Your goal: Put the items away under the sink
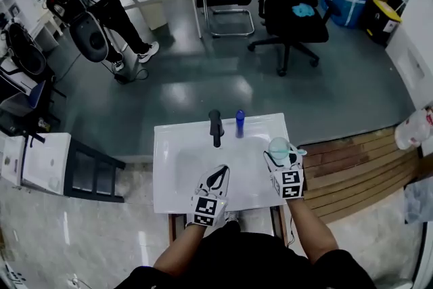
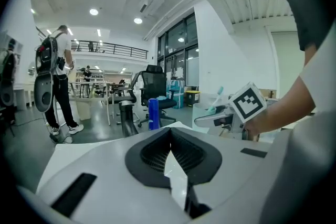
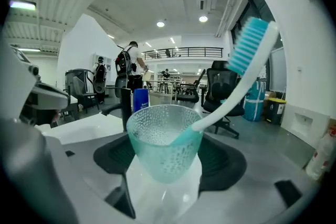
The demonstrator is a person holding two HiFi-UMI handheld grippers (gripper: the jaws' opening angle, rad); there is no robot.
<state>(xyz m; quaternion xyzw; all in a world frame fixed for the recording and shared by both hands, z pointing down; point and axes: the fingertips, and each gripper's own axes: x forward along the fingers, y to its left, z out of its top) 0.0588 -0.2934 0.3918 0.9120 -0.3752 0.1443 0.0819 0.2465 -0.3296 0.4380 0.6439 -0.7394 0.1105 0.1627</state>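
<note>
One toothbrush in cup, in right tool

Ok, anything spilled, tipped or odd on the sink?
Nothing stands out. The teal cup sits upright in the right gripper, toothbrush leaning inside; the blue bottle and black faucet stand upright on the sink. No spill visible.

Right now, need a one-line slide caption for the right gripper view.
Right gripper shut on a teal cup holding a toothbrush, black faucet and blue bottle behind.
</note>
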